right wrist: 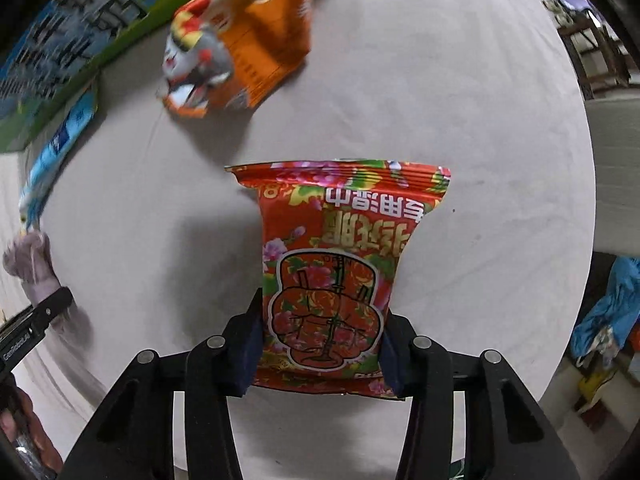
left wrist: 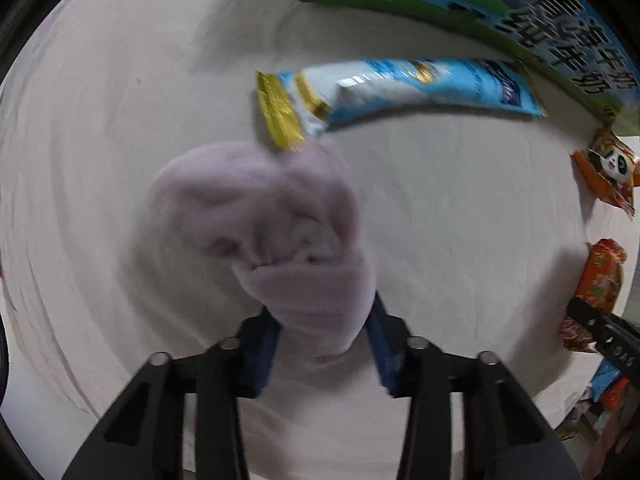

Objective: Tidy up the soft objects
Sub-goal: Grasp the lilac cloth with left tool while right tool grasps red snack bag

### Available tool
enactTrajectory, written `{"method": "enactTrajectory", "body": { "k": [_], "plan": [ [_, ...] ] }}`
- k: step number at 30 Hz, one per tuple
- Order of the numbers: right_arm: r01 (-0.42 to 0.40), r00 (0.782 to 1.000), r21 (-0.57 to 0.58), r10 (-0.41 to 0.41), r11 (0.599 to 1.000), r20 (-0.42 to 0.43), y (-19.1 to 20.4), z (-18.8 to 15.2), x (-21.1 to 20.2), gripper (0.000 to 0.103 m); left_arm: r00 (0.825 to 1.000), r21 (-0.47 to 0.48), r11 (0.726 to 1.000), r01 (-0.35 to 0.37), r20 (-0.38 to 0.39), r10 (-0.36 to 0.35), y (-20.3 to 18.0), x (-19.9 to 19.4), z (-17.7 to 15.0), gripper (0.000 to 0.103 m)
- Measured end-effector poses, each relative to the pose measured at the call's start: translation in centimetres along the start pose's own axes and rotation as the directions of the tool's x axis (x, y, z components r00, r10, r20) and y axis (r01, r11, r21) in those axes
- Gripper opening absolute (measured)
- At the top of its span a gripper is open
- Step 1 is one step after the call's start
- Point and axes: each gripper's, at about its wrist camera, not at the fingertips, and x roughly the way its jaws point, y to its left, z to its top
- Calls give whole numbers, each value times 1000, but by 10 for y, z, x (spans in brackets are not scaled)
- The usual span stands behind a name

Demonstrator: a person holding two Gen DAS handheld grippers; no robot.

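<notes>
Fingers of both grippers are seen clamped on soft things. The blue pads [left wrist: 380,344] of the left gripper [left wrist: 324,344] are pressed against the two sides of a pale lilac sock [left wrist: 264,224], which is bunched up and bulges toward 12 o'clock from the jaws over the white table [left wrist: 440,240]. The pads [right wrist: 246,344] of the right gripper [right wrist: 320,344] are closed on the lower part of a red flowered wipes pack [right wrist: 340,260], whose crimped far edge points to 12 o'clock.

By size, the green and blue carton [left wrist: 540,12] comes first; it is stood along the table's far edge, at 1 o'clock in the left wrist view and at 10 o'clock in the right. Next, a long blue and gold sachet [left wrist: 384,92] is laid just beside the carton, at 12 o'clock from the sock and touching or nearly touching it at the gold end. An orange panda packet [right wrist: 244,40] is found at 11 o'clock from the wipes pack, well apart from it. In the left wrist view this packet is seen at 3 o'clock, with the red pack below it in the right gripper's black finger.
</notes>
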Motion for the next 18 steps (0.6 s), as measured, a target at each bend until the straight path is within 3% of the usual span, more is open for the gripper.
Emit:
{"method": "enactTrajectory", "body": {
  "k": [4, 13, 18],
  "plan": [
    [21, 1000, -36, -20, 999, 9, 16, -16, 5, 50, 998, -11, 998, 57, 10, -57, -14, 0, -14, 30],
    [28, 998, -98, -23, 995, 50, 53, -24, -2, 48, 992, 25, 995, 102, 76, -103, -42, -20, -42, 26],
    [-9, 996, -109, 19, 994, 89, 58, -33, -35, 48, 982, 57, 988, 141, 119, -147, -56, -42, -63, 14]
  ]
}}
